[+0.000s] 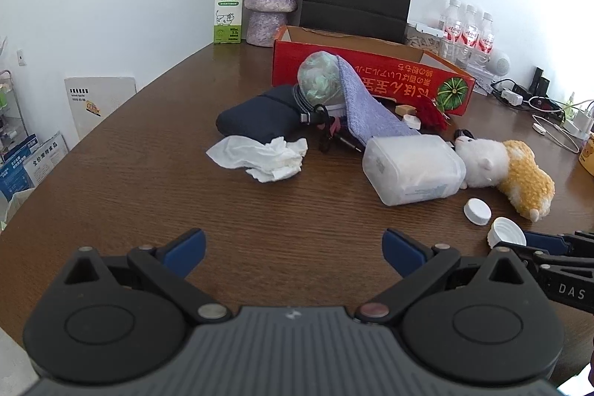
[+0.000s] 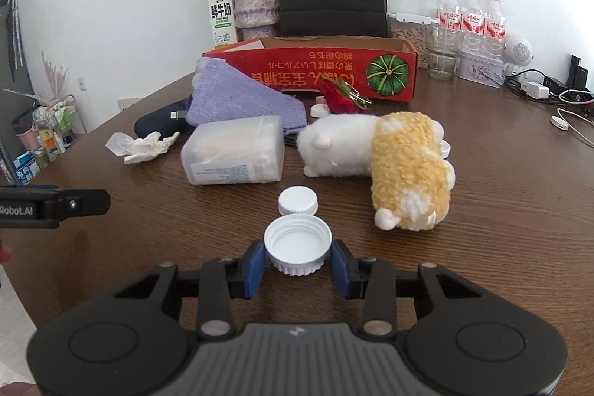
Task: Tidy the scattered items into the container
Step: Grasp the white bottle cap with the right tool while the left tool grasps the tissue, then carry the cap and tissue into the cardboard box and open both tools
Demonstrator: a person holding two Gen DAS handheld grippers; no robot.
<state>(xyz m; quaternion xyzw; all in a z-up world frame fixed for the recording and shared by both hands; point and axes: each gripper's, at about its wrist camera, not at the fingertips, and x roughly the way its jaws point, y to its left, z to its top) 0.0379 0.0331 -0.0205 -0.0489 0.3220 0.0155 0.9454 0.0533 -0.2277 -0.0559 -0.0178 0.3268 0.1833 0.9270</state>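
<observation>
Sitting between the right claw's blue pads: white cap.

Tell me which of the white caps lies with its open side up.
The larger white cap, between the right gripper fingers, shows its hollow, threaded inside. The smaller cap just beyond it lies closed side up on the table.

White-and-green milk carton reads "鲜牛奶" and "FRESH MILK". Black left gripper, seen from the right wrist, reads "Robot.AI"; black right gripper, seen from the left wrist, reads "DAS".
</observation>
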